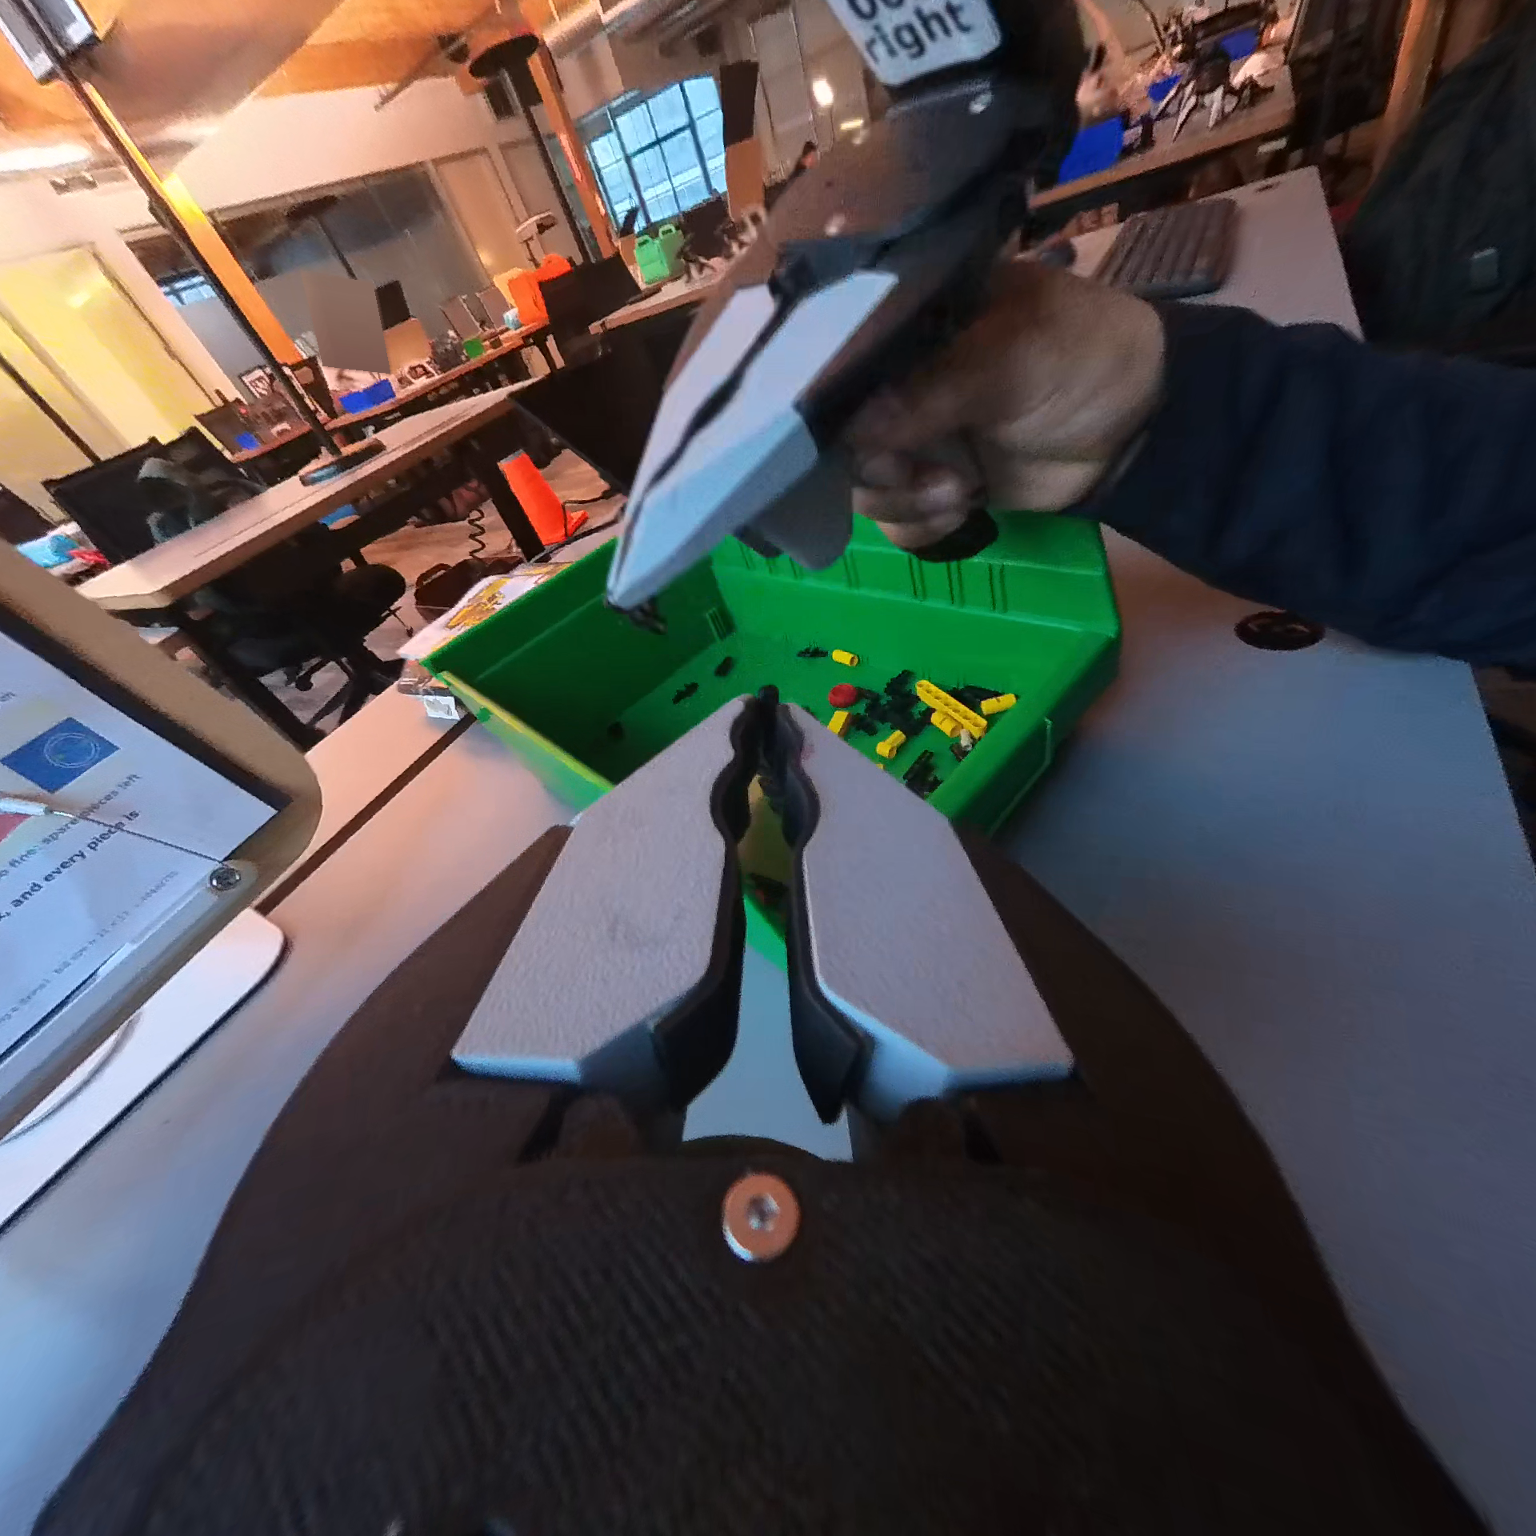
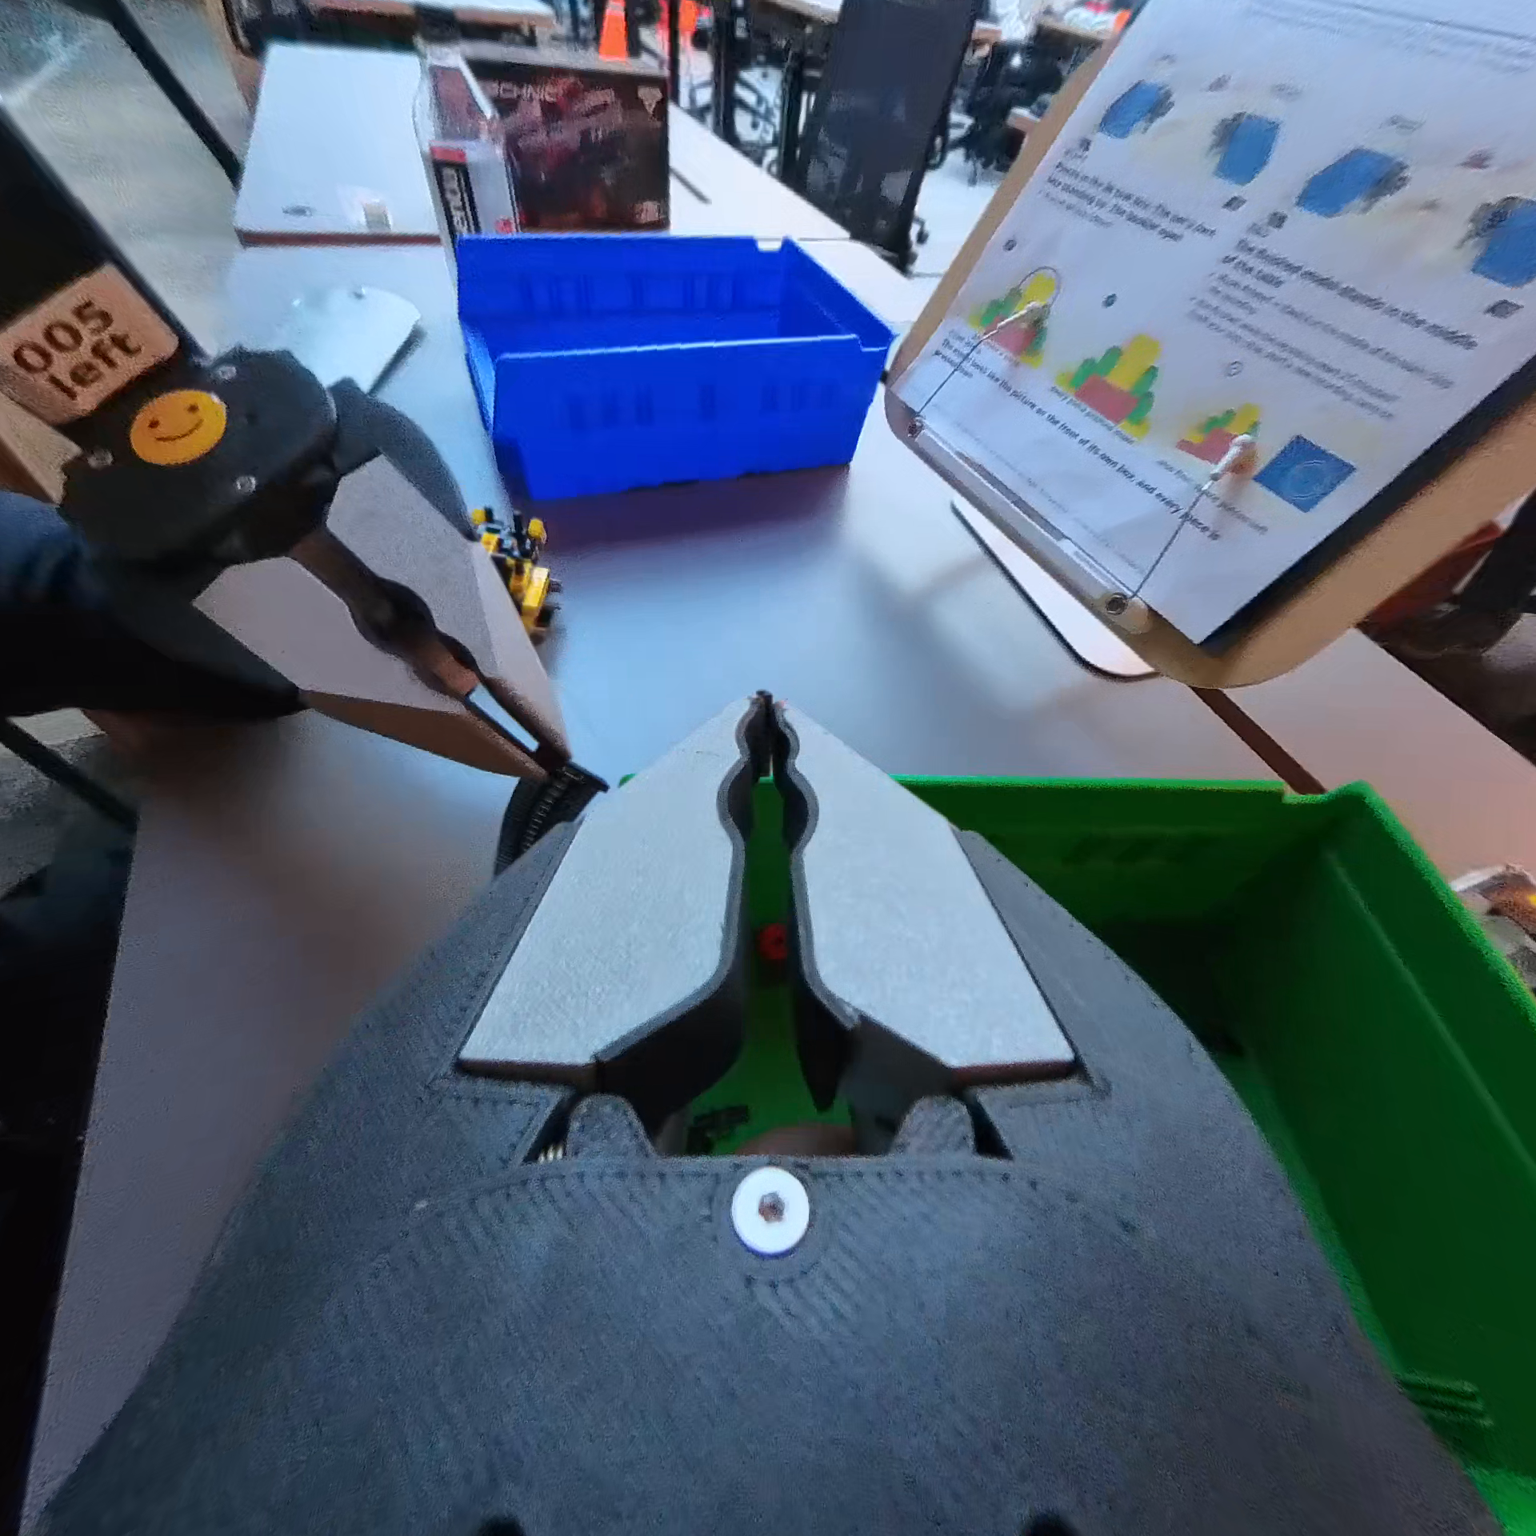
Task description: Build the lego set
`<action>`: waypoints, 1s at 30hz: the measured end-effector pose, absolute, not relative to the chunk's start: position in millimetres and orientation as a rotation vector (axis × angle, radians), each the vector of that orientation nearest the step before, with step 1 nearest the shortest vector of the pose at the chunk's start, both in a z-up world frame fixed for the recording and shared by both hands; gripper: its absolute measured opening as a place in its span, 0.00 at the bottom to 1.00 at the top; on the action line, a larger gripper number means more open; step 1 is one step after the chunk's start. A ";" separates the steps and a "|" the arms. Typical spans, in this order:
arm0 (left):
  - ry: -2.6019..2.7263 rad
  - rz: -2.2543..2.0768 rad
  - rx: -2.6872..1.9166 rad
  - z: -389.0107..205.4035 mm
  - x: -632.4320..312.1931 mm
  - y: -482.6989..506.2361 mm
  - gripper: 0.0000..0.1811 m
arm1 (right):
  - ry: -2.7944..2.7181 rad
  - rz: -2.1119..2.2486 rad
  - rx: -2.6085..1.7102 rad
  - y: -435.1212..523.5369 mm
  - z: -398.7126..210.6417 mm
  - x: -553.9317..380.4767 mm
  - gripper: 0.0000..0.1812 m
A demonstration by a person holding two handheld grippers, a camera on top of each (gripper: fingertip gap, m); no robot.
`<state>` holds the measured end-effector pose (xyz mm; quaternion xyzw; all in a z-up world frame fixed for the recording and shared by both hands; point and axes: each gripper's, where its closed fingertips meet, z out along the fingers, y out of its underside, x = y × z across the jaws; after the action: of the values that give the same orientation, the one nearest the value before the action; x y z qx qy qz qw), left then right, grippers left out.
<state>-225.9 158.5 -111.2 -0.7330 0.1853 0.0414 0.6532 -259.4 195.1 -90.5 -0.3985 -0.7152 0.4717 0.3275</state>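
My left gripper (image 1: 766, 706) is shut on a black ribbed piece (image 2: 540, 810); it also shows in the right wrist view (image 2: 565, 765), low over the table by the green bin's corner. My right gripper (image 2: 763, 705) is shut on a small black piece (image 1: 647, 619); in the left wrist view it (image 1: 627, 603) hangs over the left part of the green bin (image 1: 914, 582). Loose yellow, black and red pieces (image 1: 939, 706) lie in the bin. A partly built yellow and black model (image 2: 519, 565) stands on the table behind the left gripper.
An empty blue bin (image 2: 665, 374) stands beyond the model, with a dark set box (image 2: 565, 141) behind it. An instruction board (image 2: 1205, 332) leans on a stand at the right; it also shows in the left wrist view (image 1: 83, 831). The green bin's wall (image 2: 1371, 1039) is close on my right. About 6 cm separates my left fingertips from my right.
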 end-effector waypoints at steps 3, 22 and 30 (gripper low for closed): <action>0.408 0.084 -1.661 -112.1 -224.9 161.1 0.00 | -1.919 1.105 -1.151 216.8 -104.1 -254.4 0.04; 0.352 -0.109 -1.598 -100.9 -222.8 158.2 0.00 | -2.201 1.184 -0.818 157.3 -118.1 -229.1 0.10; 0.332 -0.193 -1.615 -101.8 -220.9 157.0 0.00 | -2.173 1.169 -0.753 154.9 -114.5 -230.9 0.02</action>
<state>-220.9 157.0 -101.8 -0.7179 0.1476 -0.0860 0.6748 -230.9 154.9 -114.5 -0.2804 -0.8093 0.4353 0.2774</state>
